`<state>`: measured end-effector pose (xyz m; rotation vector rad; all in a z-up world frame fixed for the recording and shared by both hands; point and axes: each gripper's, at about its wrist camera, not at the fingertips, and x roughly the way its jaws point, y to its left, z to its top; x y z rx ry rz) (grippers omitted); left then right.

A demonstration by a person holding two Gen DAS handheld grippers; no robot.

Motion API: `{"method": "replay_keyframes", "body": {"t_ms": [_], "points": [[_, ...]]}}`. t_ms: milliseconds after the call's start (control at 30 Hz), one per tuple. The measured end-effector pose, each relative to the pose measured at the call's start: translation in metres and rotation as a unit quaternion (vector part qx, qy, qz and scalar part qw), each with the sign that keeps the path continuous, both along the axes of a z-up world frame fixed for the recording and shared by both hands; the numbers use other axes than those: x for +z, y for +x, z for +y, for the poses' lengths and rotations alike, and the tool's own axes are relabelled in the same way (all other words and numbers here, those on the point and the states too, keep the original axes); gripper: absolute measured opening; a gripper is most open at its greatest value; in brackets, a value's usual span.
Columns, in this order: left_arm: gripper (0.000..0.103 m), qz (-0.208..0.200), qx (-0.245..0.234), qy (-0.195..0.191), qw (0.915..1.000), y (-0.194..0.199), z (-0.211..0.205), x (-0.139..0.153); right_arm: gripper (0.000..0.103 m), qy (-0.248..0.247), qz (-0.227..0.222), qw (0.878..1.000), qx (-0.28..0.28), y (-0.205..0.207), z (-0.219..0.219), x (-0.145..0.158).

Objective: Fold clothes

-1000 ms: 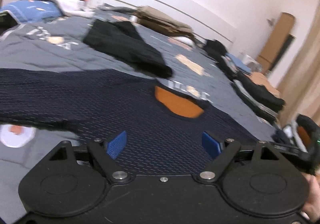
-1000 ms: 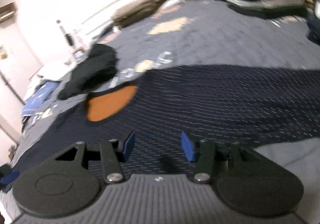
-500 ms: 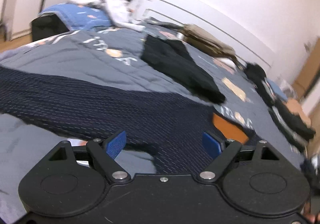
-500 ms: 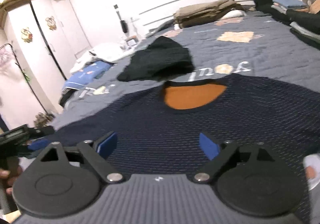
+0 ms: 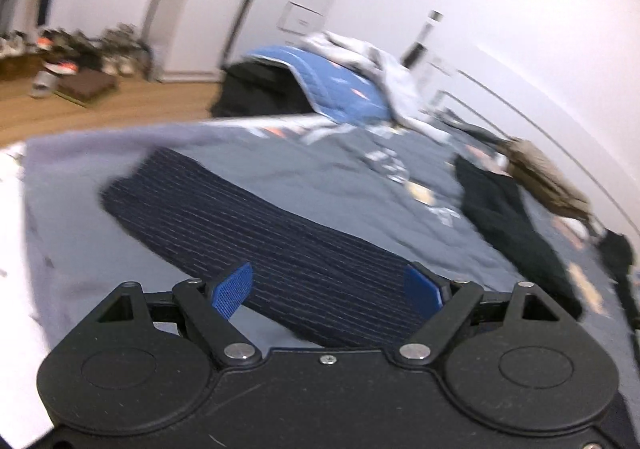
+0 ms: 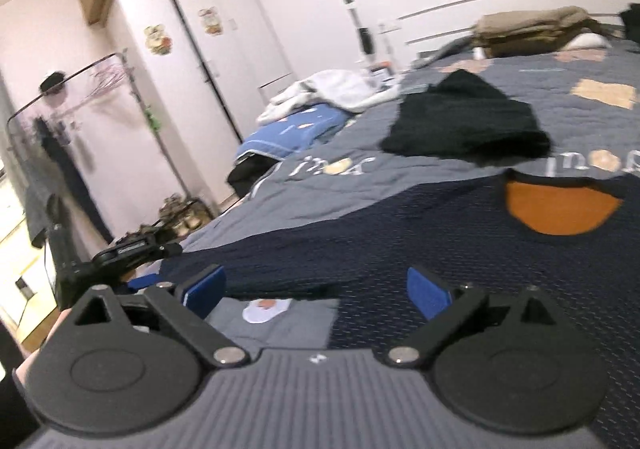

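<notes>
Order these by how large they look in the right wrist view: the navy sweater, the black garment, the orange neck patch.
1. navy sweater, nearest the camera, spread widest.
2. black garment, farther up the bed, so its true size is unsure.
3. orange neck patch, clearly smallest.

The navy sweater [image 6: 460,233] lies spread flat across the grey quilt [image 6: 320,193], low enough for a gripper to pass over it. Beyond its orange-lined collar a crumpled black garment [image 6: 464,121] forms a low mound on the bedding, and bare quilt runs between the two. Farther back a tan pile [image 6: 532,29] sits against the headboard. Off the bed's far corner, a blue cover [image 5: 340,85] heaped with pale clothes [image 5: 360,53] blocks that side.
</notes>
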<state>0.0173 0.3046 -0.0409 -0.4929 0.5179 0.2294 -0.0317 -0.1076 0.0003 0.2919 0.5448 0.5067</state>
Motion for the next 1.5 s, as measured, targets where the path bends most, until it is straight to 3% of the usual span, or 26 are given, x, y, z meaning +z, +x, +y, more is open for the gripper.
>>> {"method": "replay_keyframes", "body": {"t_ms": [300, 633, 867, 967, 1067, 1133, 1200, 1367, 1500], "points": [[0.082, 0.029, 0.063, 0.015, 0.9975, 0.000, 0.062, -0.016, 0.097, 0.041, -0.007, 0.998, 0.037, 0.001, 0.017, -0.003], [0.081, 0.053, 0.099, -0.016, 0.9935, 0.010, 0.107, -0.038, 0.097, 0.066, -0.016, 0.995, 0.080, -0.009, 0.034, 0.002], [0.079, 0.048, 0.110, -0.051, 0.9915, 0.023, 0.123, -0.060, 0.097, 0.066, -0.021, 0.993, 0.099, -0.018, 0.046, 0.004], [0.073, 0.040, 0.118, -0.049, 0.9910, 0.026, 0.127, -0.062, 0.097, 0.062, -0.017, 0.993, 0.104, -0.020, 0.051, 0.001], [0.047, 0.037, 0.132, -0.048, 0.9894, 0.027, 0.130, -0.068, 0.098, 0.059, -0.012, 0.993, 0.102, -0.018, 0.053, -0.005], [0.022, 0.035, 0.143, -0.057, 0.9875, 0.026, 0.133, -0.069, 0.098, 0.057, -0.008, 0.993, 0.101, -0.018, 0.054, -0.009], [0.010, 0.021, 0.143, -0.074, 0.9868, 0.025, 0.136, -0.067, 0.098, 0.063, -0.001, 0.993, 0.098, -0.015, 0.053, -0.011], [0.009, -0.009, 0.114, -0.066, 0.9912, 0.028, 0.121, -0.055, 0.098, 0.067, 0.000, 0.993, 0.094, -0.014, 0.049, -0.012], [0.014, 0.021, 0.114, -0.041, 0.9924, 0.034, 0.113, -0.057, 0.098, 0.076, -0.001, 0.992, 0.100, -0.017, 0.048, -0.009]]}}
